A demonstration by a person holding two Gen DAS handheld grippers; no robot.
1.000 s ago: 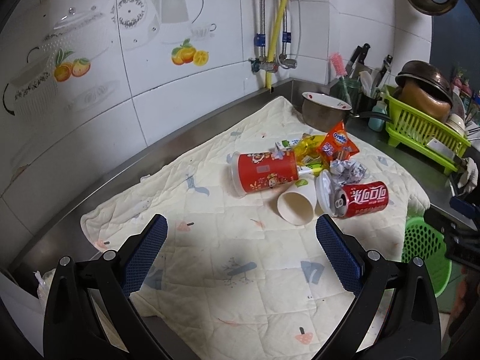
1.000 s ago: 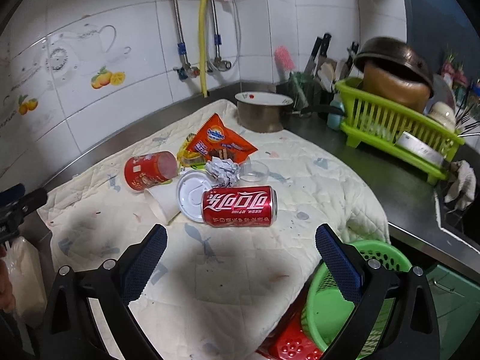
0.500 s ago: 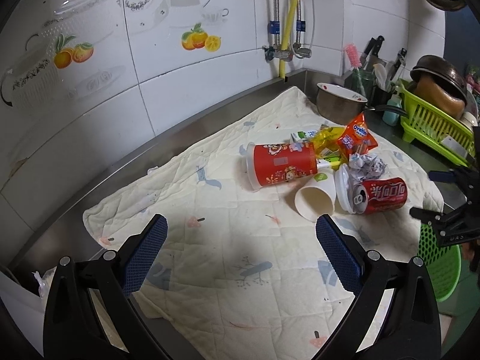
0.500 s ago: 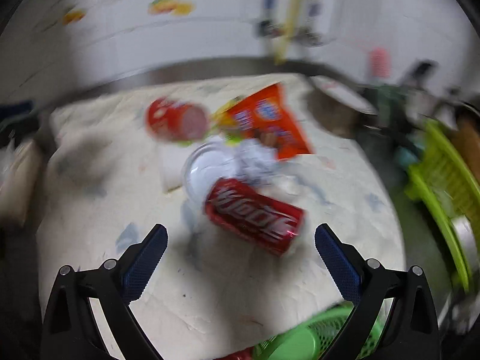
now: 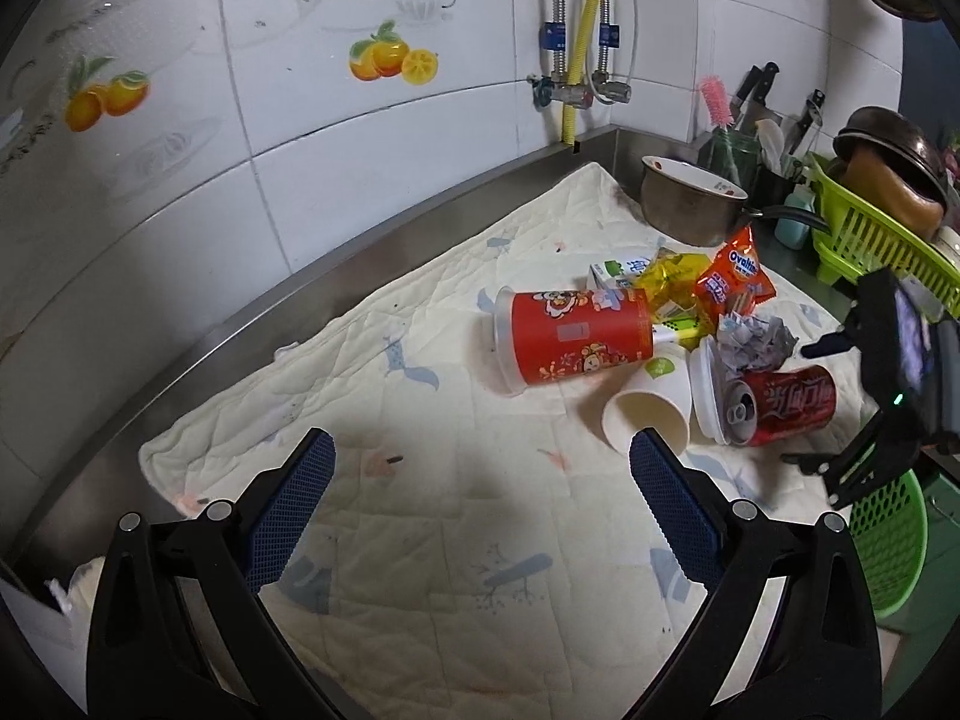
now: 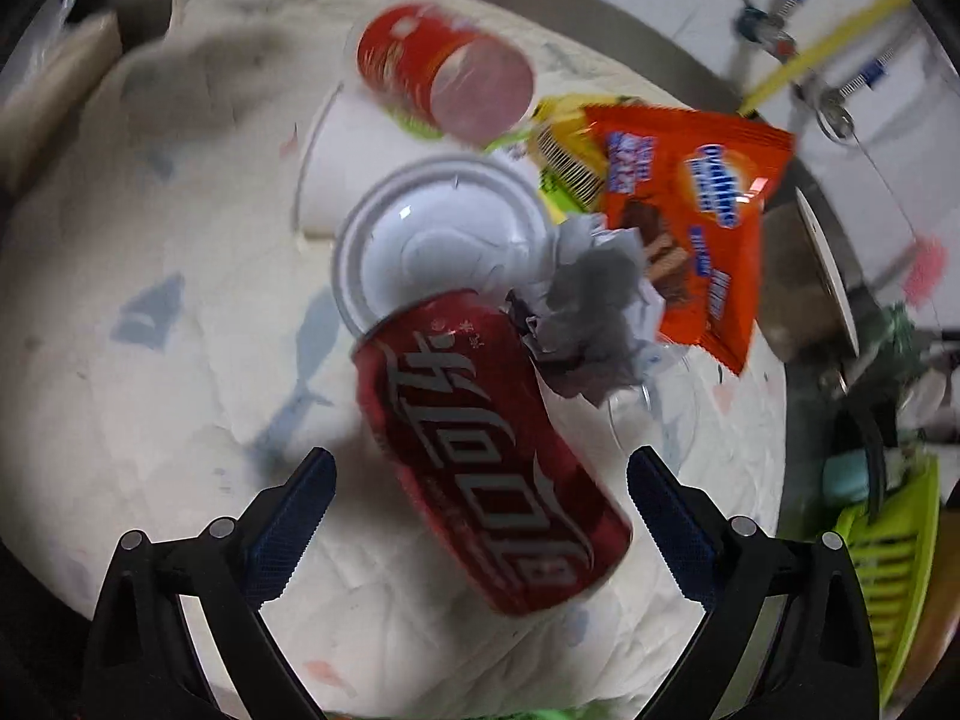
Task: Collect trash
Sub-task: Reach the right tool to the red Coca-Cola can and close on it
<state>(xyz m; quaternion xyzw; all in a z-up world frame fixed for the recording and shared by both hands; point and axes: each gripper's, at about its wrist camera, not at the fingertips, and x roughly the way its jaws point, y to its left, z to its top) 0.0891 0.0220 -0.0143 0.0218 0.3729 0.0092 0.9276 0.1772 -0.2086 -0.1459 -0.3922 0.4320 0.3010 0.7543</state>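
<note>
Two blue-padded fingers (image 6: 666,516) of the right gripper (image 6: 480,516) stand wide apart, with the red can (image 6: 486,450) lying on its side between and just ahead of them, touched by neither. The can's far end rests against a white lid (image 6: 420,240) and a crumpled paper ball (image 6: 594,324); an orange snack bag (image 6: 702,204) lies beyond the ball, and a red cup (image 6: 444,78) on its side sits farther off over a white paper cup (image 6: 342,174). This view is motion-blurred, so print on the wrappers and the yellow packaging under the bag are hard to read, and a clear round thing beside the ball is too faint to name. The left gripper (image 5: 480,504) is likewise spread open and holds nothing, hovering over bare quilted cloth (image 5: 420,540) well short of the trash pile. From there the can (image 5: 780,402) shows its opened top, the paper cup (image 5: 648,414) its mouth, and the red cup (image 5: 576,342) its side; a small carton (image 5: 618,270) is half hidden behind it. The right gripper's body (image 5: 888,372) juts in at the frame edge, blocking part of a green basket (image 5: 888,546) below the counter edge. A steel bowl (image 5: 690,204) and a green dish rack (image 5: 870,240), cut off at the rim, stand behind.
</note>
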